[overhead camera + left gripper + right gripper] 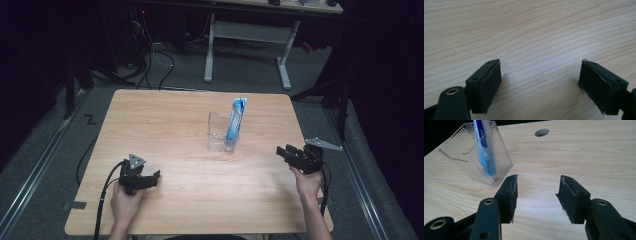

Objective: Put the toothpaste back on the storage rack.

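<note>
A clear plastic holder (221, 132) stands near the middle of the wooden table (165, 120). A blue and white tube (235, 121) leans upright inside it, sticking out of the top. In the right gripper view the clear holder (464, 155) with the tube (484, 147) sits at upper left, beyond the jaws. My left gripper (156, 176) rests low at the front left, open, with bare wood between its jaws (540, 82). My right gripper (283, 151) is at the right edge, open and empty (537, 195), pointing toward the holder.
A round hole (541, 132) is cut in the tabletop past the holder in the right gripper view. A white-legged desk (250, 35) stands on the grey floor behind the table. Cables trail off the front left edge.
</note>
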The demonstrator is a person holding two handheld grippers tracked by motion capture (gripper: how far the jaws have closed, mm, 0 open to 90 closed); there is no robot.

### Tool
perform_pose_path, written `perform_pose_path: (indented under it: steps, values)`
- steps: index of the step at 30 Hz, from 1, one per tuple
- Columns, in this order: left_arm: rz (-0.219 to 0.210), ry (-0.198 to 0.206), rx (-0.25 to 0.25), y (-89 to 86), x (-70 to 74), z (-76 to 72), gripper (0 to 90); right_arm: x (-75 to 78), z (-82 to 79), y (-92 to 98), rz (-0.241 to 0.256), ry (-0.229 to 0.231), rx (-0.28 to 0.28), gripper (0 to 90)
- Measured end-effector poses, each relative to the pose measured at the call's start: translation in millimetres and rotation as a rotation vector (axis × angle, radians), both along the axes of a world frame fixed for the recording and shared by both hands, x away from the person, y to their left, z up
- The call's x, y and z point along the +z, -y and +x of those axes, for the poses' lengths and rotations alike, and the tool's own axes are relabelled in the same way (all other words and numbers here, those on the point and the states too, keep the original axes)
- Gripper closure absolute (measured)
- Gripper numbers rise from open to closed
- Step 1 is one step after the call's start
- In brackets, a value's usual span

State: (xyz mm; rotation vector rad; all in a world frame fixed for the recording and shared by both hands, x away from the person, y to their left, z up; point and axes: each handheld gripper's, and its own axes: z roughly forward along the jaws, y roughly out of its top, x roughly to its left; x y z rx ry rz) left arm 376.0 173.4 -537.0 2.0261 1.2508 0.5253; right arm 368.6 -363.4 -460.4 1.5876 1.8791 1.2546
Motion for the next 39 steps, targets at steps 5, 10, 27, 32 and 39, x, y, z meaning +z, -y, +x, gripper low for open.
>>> perform_pose_path:
  steps: [5, 10, 27, 32, 39]
  values:
    - [0.000, 0.000, 0.000, 0.0, 0.0, 0.0, 18.7, -6.0, 1.3, -3.0, -0.017, -0.012, 0.006, 50.1]
    - [0.000, 0.000, 0.000, 0.0, 0.0, 0.0, 18.7, -11.2, 1.9, -5.0, -0.025, -0.023, 0.002, 50.1]
    - [0.000, 0.000, 0.000, 0.0, 0.0, 0.0, 18.7, -21.9, 7.3, -12.7, -0.081, -0.046, -0.002, 50.2]
    - [0.000, 0.000, 0.000, 0.0, 0.0, 0.0, 18.7, -27.1, 10.9, -17.0, -0.094, -0.058, 0.004, 50.2]
    - [-0.001, 0.000, 0.000, 0.0, 0.0, 0.0, 18.7, -32.4, 14.7, -21.1, -0.113, -0.065, 0.010, 50.2]
